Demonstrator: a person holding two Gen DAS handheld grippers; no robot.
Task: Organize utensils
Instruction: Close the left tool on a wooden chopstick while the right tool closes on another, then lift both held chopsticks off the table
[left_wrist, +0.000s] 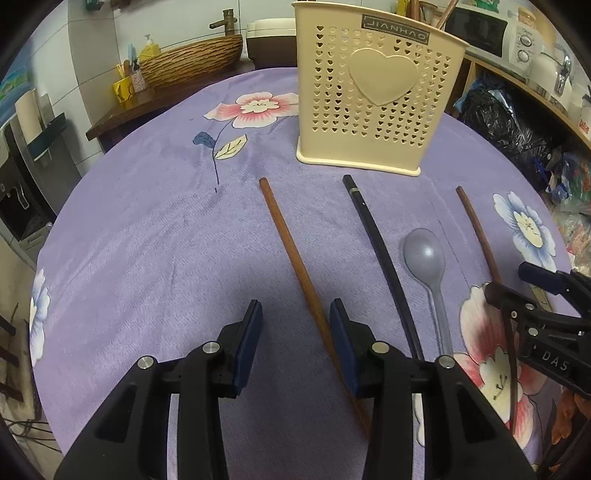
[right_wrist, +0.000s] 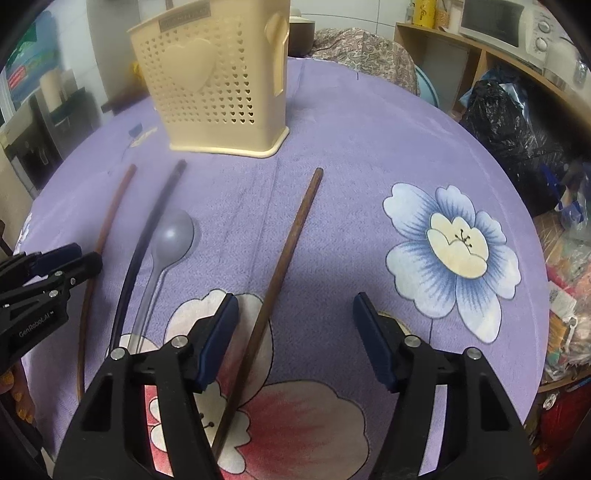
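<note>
A cluttered kitchen surrounds a desk (left_wrist: 147, 229) draped in purple floral cloth, where the cream holder (left_wrist: 376, 96) stands at the back; three chopsticks and the grey spoon (left_wrist: 424, 258) lie loose before it, so sorting seems barely begun. The left gripper (left_wrist: 295, 332) is partly open astride the brown chopstick (left_wrist: 291, 258), gripping nothing; the right gripper (right_wrist: 291, 325) gapes wider over another chopstick (right_wrist: 291, 251), also unheld

Left gripper (left_wrist: 295, 314) and right gripper (right_wrist: 295, 306): black plastic frames with triangular cut-outs, silver round pivot screws, and dark blue pads lining the inner finger faces. White lettering on the side bodies appears to read "GenRobot.AI", though partly blurred.
</note>
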